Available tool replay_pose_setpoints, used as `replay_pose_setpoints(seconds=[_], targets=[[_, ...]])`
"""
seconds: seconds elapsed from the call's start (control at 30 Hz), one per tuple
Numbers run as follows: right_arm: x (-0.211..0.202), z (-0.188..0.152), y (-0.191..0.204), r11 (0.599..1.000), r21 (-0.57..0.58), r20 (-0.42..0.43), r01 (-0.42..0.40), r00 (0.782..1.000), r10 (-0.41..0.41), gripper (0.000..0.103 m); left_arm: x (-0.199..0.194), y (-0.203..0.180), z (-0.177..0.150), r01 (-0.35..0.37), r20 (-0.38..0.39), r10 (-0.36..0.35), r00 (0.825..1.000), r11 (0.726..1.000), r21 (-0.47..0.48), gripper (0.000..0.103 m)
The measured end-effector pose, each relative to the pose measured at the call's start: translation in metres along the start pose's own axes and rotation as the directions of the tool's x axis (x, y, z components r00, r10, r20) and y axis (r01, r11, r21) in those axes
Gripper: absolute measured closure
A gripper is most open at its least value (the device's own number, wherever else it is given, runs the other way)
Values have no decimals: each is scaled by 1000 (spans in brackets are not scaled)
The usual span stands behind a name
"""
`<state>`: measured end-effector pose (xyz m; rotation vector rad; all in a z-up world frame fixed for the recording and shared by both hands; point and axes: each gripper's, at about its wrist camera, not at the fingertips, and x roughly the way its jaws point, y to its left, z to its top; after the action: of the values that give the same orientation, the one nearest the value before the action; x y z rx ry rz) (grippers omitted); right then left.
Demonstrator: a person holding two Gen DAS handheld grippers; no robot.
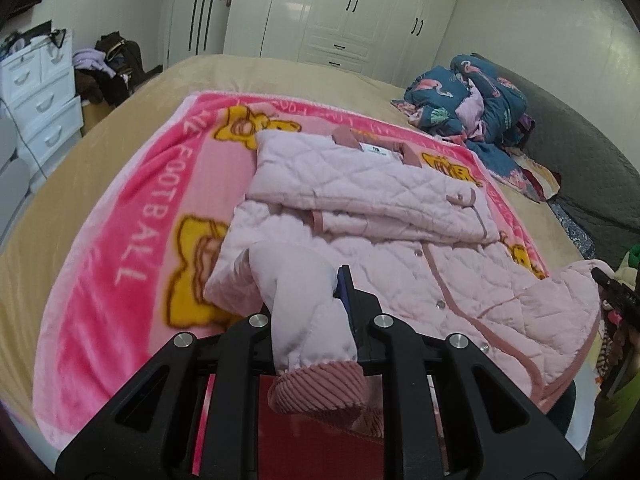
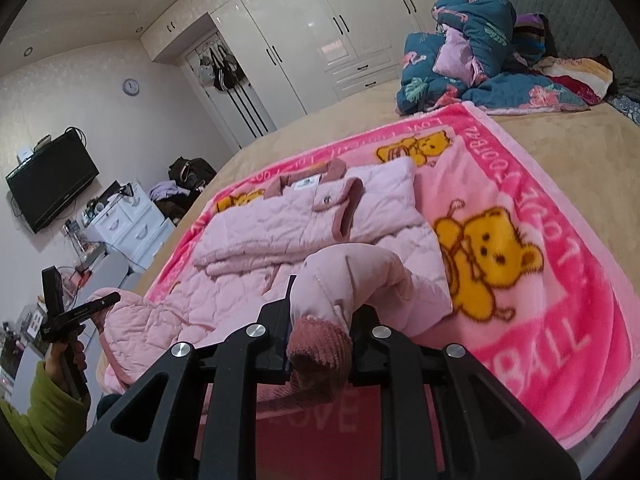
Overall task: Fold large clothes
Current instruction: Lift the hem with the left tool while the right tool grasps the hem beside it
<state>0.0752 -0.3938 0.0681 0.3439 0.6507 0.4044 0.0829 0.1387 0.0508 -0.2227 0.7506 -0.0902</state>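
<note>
A pale pink quilted jacket [image 1: 400, 216] lies on a pink bear-print blanket [image 1: 132, 216] on the bed, collar at the far end, one sleeve folded across the chest. My left gripper [image 1: 308, 300] is shut on the jacket's lower left corner by its ribbed dusty-pink cuff [image 1: 320, 392]. My right gripper [image 2: 320, 312] is shut on the lower right corner, above a ribbed cuff [image 2: 320, 344]. The jacket [image 2: 304, 220] spreads away from it. The left gripper [image 2: 76, 312] also shows at the left of the right wrist view, the right gripper [image 1: 616, 296] at the right edge of the left wrist view.
The blanket [image 2: 540, 280] lies on a tan bed cover [image 1: 280, 76]. A heap of blue floral bedding [image 1: 472, 100] sits at the far right by a grey headboard [image 1: 580, 152]. White wardrobes [image 1: 344, 12], white drawers [image 1: 40, 100] and a wall TV [image 2: 52, 180] surround the bed.
</note>
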Motion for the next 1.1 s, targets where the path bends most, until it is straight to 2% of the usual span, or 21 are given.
replay_pose_setpoints(seconds=[1.1], targets=[[66, 93, -7, 999, -9, 65, 47, 997, -46, 86, 52, -4, 82, -72, 48, 70, 996, 997, 35, 93]])
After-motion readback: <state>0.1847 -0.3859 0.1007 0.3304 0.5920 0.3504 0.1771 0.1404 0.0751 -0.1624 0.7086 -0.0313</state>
